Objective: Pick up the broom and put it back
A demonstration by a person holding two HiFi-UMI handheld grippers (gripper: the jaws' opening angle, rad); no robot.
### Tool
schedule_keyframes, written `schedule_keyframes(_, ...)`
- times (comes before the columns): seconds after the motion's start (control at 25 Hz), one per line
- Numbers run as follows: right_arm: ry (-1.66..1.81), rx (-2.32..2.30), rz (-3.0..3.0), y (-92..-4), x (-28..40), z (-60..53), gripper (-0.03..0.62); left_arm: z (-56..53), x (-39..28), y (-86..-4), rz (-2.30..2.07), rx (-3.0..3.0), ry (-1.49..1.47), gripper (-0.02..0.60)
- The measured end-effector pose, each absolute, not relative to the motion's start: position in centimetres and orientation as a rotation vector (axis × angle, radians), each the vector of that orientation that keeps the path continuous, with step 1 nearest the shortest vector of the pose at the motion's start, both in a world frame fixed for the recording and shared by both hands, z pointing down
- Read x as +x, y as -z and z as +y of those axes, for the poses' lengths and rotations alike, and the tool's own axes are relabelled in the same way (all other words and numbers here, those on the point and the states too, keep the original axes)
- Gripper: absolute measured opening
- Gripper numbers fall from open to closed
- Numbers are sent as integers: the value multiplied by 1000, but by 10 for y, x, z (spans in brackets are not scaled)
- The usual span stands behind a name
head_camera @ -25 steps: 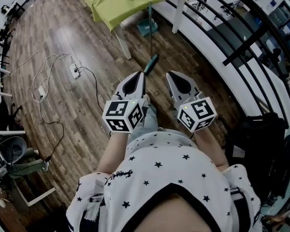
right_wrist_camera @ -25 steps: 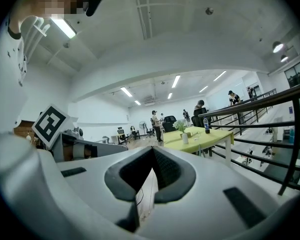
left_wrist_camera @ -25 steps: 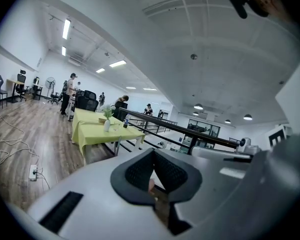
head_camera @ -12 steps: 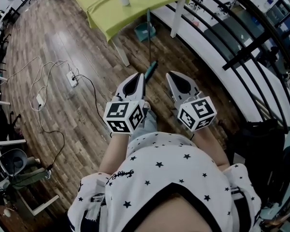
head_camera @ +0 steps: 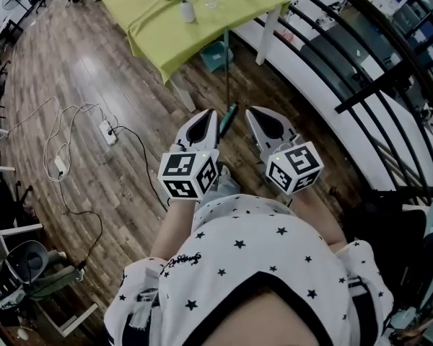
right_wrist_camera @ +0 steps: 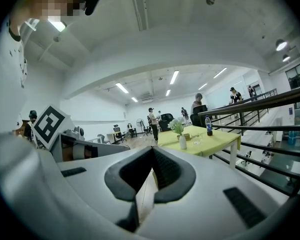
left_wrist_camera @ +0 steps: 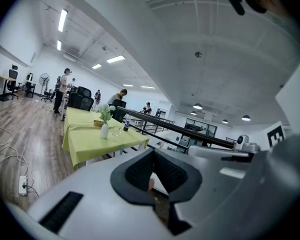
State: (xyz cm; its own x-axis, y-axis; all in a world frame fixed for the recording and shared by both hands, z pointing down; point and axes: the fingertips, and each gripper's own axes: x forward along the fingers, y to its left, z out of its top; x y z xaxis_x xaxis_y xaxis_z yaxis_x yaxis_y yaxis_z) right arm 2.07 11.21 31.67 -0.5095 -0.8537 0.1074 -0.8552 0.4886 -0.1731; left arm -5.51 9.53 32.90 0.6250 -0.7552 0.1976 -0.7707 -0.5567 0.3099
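Head view: the broom (head_camera: 231, 114) stands at 12 o'clock from the person, on the wood floor (head_camera: 94, 71) by the near edge of the desk (head_camera: 151, 20). Its long axis runs from 12 to 6 o'clock. The thin pole rises from a teal piece (head_camera: 216, 52) by the desk, and the teal-gripped end points back toward the person. Whether that teal piece is the broom head cannot be told.

The grip end lies between the two tool tips, just beside the left tool (head_camera: 211, 114) and apart from the right tool (head_camera: 255, 114). Each tool's jaws are pressed together with nothing between them, as the left gripper view (left_wrist_camera: 152, 153) and right gripper view (right_wrist_camera: 152, 151) confirm.

Surroundings:
- A white desk leg (head_camera: 180, 92) stands at 10 o'clock from the grip.
- A vase (head_camera: 187, 9) is on the desk.
- A power strip (head_camera: 107, 130) with cables (head_camera: 65, 121) lies at 9 o'clock.
- A black railing (head_camera: 361, 56) runs at 2 o'clock.
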Motion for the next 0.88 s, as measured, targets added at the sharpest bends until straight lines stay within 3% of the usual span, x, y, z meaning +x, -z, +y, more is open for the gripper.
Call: schedule_keyframes(0.88, -322, 1597, -2647, -341, -11, -26, -6, -39, -102, -353, -1180, 2479, -73, 11)
